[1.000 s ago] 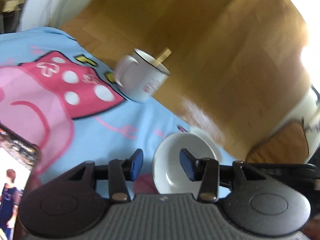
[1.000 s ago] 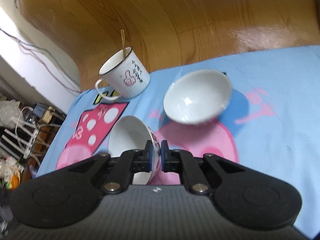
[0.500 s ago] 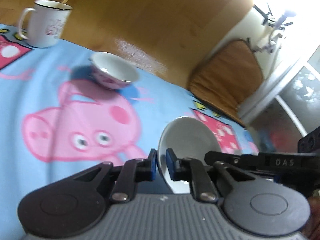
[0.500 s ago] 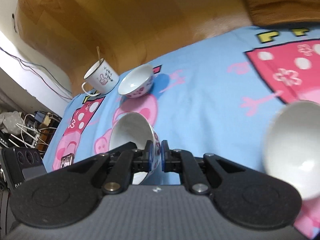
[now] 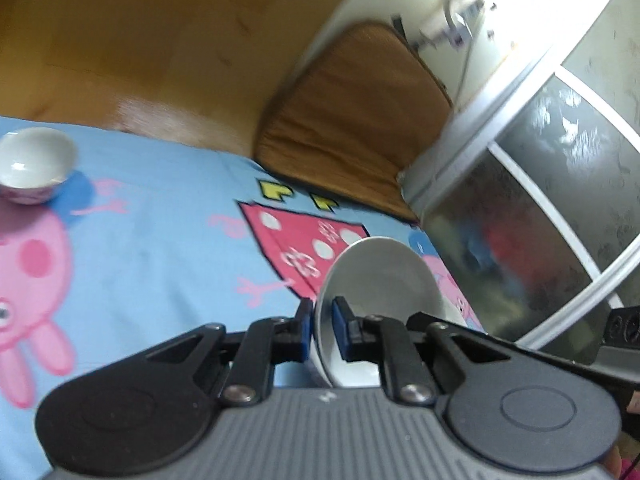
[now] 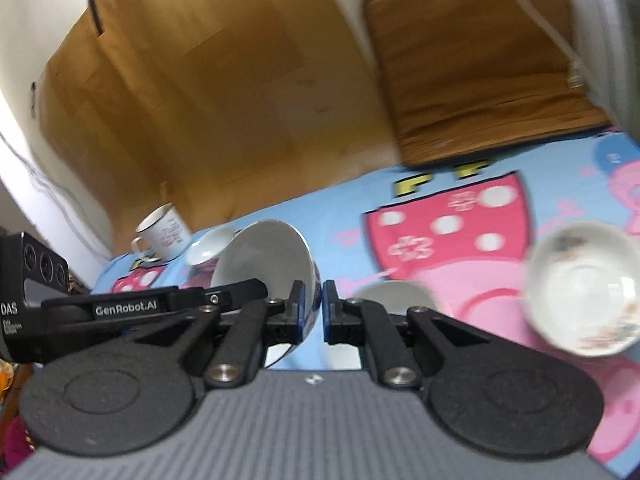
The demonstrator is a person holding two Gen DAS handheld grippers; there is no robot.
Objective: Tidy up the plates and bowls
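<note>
My left gripper (image 5: 321, 330) is shut on the rim of a white bowl (image 5: 380, 284) and holds it tilted above the blue cartoon cloth. My right gripper (image 6: 313, 312) is shut on the rim of another white bowl (image 6: 268, 260), also tilted on edge. A small white bowl (image 5: 34, 164) with a pink pattern stands on the cloth at the far left of the left wrist view; it also shows in the right wrist view (image 6: 208, 246). A wider flower-patterned bowl (image 6: 584, 292) sits at the right. A further white bowl (image 6: 394, 294) lies just beyond my right fingers.
A white enamel mug (image 6: 162, 232) with a stick in it stands at the cloth's far left corner. A brown cushion (image 6: 480, 64) lies on the wooden floor (image 6: 200, 80) beyond the cloth. A glass sliding door (image 5: 540, 200) is at the right. The left gripper's body (image 6: 100, 312) is beside mine.
Both grippers have swung right with their bowls still held. The mug has left the left wrist view. The flower-patterned bowl and the cushion now show in the right wrist view.
</note>
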